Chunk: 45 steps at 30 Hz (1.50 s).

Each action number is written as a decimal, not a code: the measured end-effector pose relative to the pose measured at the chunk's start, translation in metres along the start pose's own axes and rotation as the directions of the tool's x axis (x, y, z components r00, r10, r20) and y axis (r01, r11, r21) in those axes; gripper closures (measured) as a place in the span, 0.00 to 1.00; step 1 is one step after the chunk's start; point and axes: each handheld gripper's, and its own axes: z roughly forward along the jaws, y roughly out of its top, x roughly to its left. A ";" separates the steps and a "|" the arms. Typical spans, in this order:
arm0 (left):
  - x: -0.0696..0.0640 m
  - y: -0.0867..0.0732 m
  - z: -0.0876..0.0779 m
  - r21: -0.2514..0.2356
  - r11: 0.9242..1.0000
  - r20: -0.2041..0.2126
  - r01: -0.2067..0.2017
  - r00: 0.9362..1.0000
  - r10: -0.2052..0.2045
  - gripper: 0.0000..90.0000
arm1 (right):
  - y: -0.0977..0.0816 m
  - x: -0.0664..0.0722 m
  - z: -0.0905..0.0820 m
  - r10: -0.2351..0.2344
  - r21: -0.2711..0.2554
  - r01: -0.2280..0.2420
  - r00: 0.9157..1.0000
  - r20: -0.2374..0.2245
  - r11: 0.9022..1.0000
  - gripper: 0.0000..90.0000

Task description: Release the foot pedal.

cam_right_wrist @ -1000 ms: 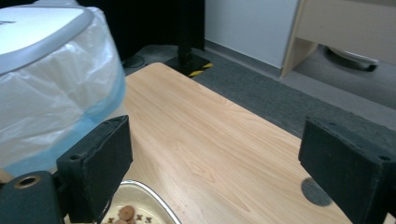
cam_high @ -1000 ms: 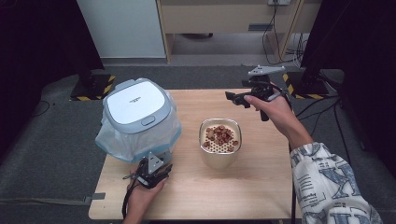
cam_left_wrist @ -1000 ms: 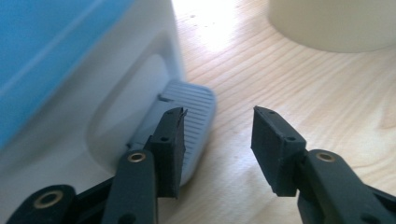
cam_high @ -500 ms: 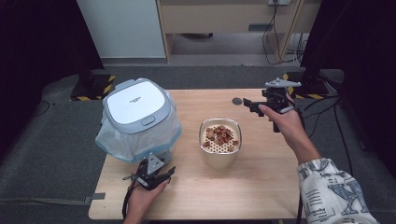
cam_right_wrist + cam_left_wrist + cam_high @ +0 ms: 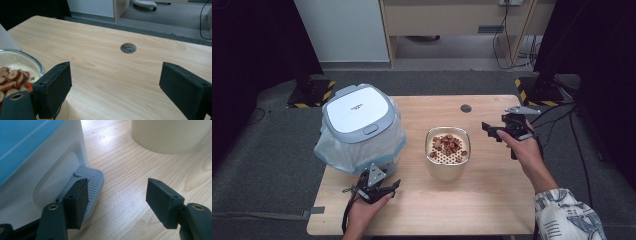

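Left tongs [image 5: 117, 195] spread at the bin pedal [image 5: 91, 181]; right tongs [image 5: 499, 131] spread beside the bowl [image 5: 447, 165].
Risk: a pedal press could slide the light bin [image 5: 359, 125] toward the table's left edge.

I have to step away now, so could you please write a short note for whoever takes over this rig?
Left gripper: open, low at the table's near edge, one of its fingers over the bin's grey pedal; nothing gripped.
Right gripper: open, empty, just right of the cream container.
Things: white bin with closed lid and blue liner at table left; the container, holding sliced food on a perforated insert, in the middle.
Done: nothing moved that I can see.
Left, probably: press the pedal, lift the container, empty it into the bin.
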 end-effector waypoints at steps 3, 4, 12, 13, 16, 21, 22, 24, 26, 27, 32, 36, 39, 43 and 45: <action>0.001 0.000 -0.001 -0.002 1.000 0.003 0.006 1.000 -0.006 0.35 | -0.009 -0.001 -0.001 0.007 0.011 -0.007 1.000 0.004 1.000 0.12; 0.001 0.000 -0.001 -0.001 1.000 0.003 0.006 1.000 -0.006 0.35 | -0.012 -0.001 -0.001 0.008 0.014 -0.008 1.000 0.008 1.000 0.12; 0.002 -0.001 -0.003 0.001 1.000 0.006 0.001 1.000 -0.001 0.33 | -0.036 0.003 0.000 0.013 0.042 -0.014 1.000 0.012 0.999 0.12; 0.002 -0.001 -0.003 0.000 1.000 0.007 0.001 1.000 -0.001 0.33 | -0.039 0.004 0.000 0.015 0.046 -0.015 1.000 0.008 0.999 0.12; 0.004 -0.001 -0.005 0.000 1.000 0.009 0.001 1.000 -0.001 0.32 | -0.049 0.008 0.000 0.007 0.062 -0.008 1.000 0.010 0.998 0.12; 0.006 -0.003 -0.006 -0.004 1.000 0.006 0.010 1.000 -0.010 0.32 | -0.067 0.009 0.003 0.019 0.103 -0.024 0.999 0.048 0.994 0.11; 0.007 -0.003 -0.007 -0.005 1.000 0.006 0.012 1.000 -0.012 0.32 | -0.071 0.009 0.005 0.027 0.106 -0.033 0.998 0.053 0.994 0.11; 0.007 -0.003 -0.007 -0.005 1.000 0.005 0.011 1.000 -0.011 0.32 | -0.077 0.008 0.007 0.041 0.114 -0.048 0.997 0.062 0.992 0.11; 0.007 -0.003 -0.007 -0.006 1.000 0.005 0.012 1.000 -0.012 0.31 | -0.084 0.006 0.010 0.040 0.129 -0.051 0.996 0.085 0.990 0.11; 0.007 -0.003 -0.008 -0.008 1.000 0.004 0.014 1.000 -0.014 0.31 | -0.086 0.006 0.011 0.053 0.137 -0.065 0.994 0.092 0.988 0.11; 0.009 -0.003 -0.008 -0.006 1.000 0.001 0.015 1.000 -0.015 0.31 | -0.096 0.002 0.018 0.057 0.192 -0.084 0.989 0.139 0.978 0.10; 0.008 -0.003 -0.008 -0.007 1.000 0.000 0.016 1.000 -0.016 0.31 | -0.098 0.000 0.020 0.057 0.204 -0.089 0.986 0.156 0.975 0.10; 0.008 -0.003 -0.008 -0.008 1.000 0.000 0.018 1.000 -0.018 0.31 | -0.101 -0.004 0.020 0.081 0.199 -0.122 0.976 0.202 0.972 0.11; 0.009 -0.003 -0.008 -0.003 1.000 -0.004 0.015 1.000 -0.015 0.31 | -0.106 -0.008 0.024 0.104 0.212 -0.155 0.968 0.230 0.965 0.11; 0.009 -0.003 -0.008 -0.001 1.000 -0.005 0.017 1.000 -0.017 0.31 | -0.108 -0.008 0.027 0.107 0.222 -0.162 0.965 0.238 0.962 0.11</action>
